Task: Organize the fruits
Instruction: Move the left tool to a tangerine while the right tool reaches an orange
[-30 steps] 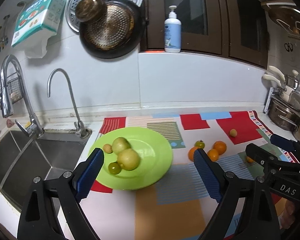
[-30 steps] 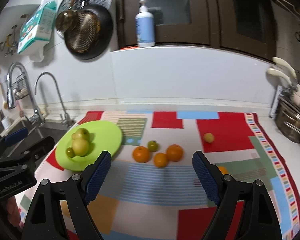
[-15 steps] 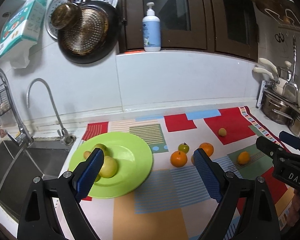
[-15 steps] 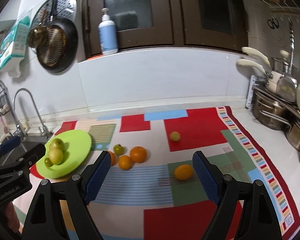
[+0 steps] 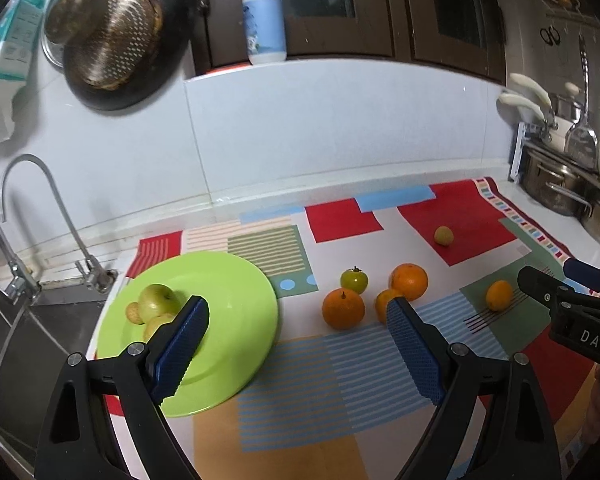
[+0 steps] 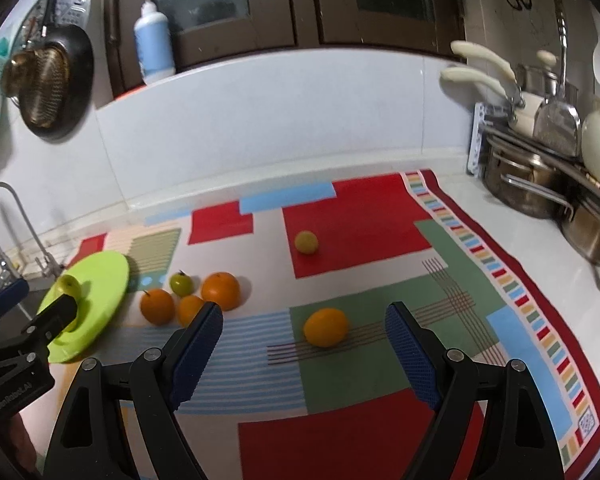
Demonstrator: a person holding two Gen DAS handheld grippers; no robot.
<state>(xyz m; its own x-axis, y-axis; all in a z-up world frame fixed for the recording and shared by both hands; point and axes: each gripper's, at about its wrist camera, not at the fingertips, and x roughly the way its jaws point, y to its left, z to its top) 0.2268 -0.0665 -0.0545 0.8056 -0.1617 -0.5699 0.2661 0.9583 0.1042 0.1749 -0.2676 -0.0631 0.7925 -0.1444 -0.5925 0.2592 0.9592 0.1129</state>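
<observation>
A green plate (image 5: 236, 300) at the mat's left holds a green apple (image 5: 158, 302) and other pale fruit, partly hidden by my finger. Three oranges (image 5: 343, 308) and a small green fruit (image 5: 354, 280) cluster mid-mat. A lone orange (image 6: 326, 327) lies just ahead of my open, empty right gripper (image 6: 304, 344). A small yellow fruit (image 6: 306, 242) sits further back on a red patch. My left gripper (image 5: 296, 344) is open and empty, between the plate and the cluster. The plate also shows in the right wrist view (image 6: 100, 280).
A patchwork mat (image 6: 380, 420) covers the counter. A sink (image 5: 24, 360) with taps lies left of the plate. Steel pots (image 6: 540, 188) and utensils stand at the right. A soap bottle (image 5: 264, 16) and hanging pans are on the back wall.
Both grippers have swung to the right along the counter. The lone orange now lies between the right gripper's fingers in view. Both stay open.
</observation>
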